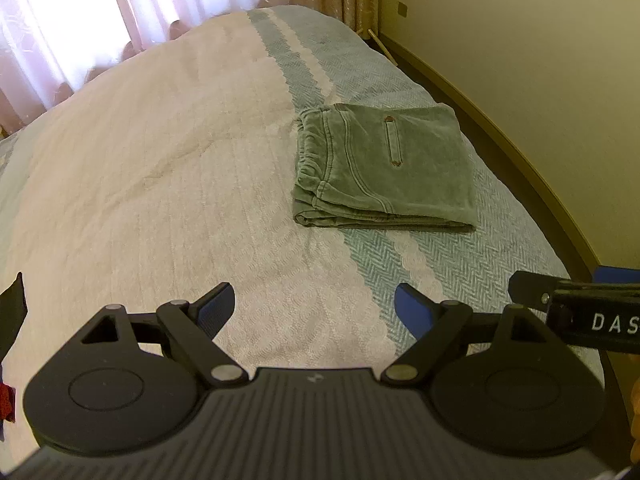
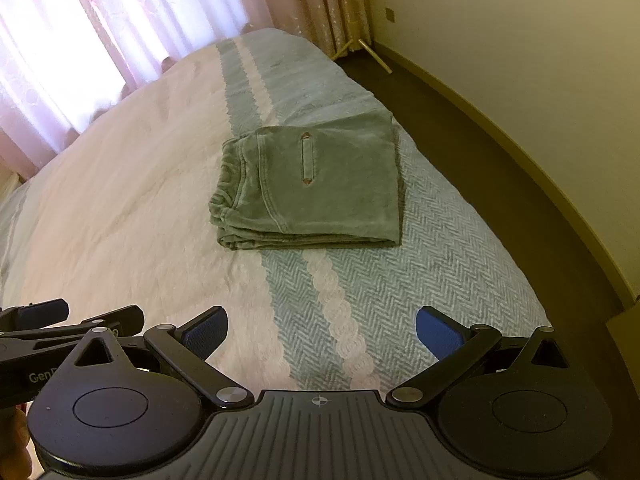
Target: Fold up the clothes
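A pair of soft grey-green trousers (image 1: pixel 384 164), folded into a neat square, lies on the bed cover (image 1: pixel 160 168), partly on its pale pink cloth and partly on its blue-green zigzag band. The black left gripper (image 1: pixel 314 304) with blue pads is over the bed, well apart from the trousers, which lie ahead of it and off to the right. Its jaws are wide apart and hold nothing. The black right gripper (image 2: pixel 322 330) is the same, wide apart and empty, with the trousers ahead and a bit to the left. White letters "DAS" show on the right gripper's side, and "Gen" on the left one's.
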`<state>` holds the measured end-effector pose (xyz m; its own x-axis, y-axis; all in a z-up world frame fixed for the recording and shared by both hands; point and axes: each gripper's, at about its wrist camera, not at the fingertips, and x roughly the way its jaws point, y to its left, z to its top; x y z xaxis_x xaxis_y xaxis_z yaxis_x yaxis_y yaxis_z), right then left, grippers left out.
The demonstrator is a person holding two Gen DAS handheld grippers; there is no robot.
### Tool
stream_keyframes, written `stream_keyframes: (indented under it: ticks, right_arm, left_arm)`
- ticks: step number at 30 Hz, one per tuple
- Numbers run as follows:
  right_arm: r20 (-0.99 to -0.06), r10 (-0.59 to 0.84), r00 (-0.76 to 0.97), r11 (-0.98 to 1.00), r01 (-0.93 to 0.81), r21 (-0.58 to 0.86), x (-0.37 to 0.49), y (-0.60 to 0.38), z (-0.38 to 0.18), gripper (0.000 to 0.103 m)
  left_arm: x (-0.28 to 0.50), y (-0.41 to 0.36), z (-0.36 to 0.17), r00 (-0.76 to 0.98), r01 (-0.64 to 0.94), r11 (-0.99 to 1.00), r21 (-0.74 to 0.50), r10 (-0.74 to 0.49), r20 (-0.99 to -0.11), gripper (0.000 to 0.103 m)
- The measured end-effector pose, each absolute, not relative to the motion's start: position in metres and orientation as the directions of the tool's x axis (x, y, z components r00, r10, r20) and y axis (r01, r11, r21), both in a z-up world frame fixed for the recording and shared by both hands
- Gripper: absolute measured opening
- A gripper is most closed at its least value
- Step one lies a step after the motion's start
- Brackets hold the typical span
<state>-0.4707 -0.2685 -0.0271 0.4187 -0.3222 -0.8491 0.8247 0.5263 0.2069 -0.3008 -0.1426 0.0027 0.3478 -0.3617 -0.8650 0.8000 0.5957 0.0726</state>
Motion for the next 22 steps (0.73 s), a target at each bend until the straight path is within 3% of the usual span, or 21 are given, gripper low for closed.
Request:
stream_keyframes:
  ticks: [22]
  right_arm:
    - [-0.862, -0.279, 0.423, 0.569, 0.796, 0.207, -0.480, -0.290, -0.037, 0.103]
  left_arm:
    - [-0.317, -0.156, 0.000, 0.383, 0.762, 0.642, 0.085, -0.341, -0.858, 0.085]
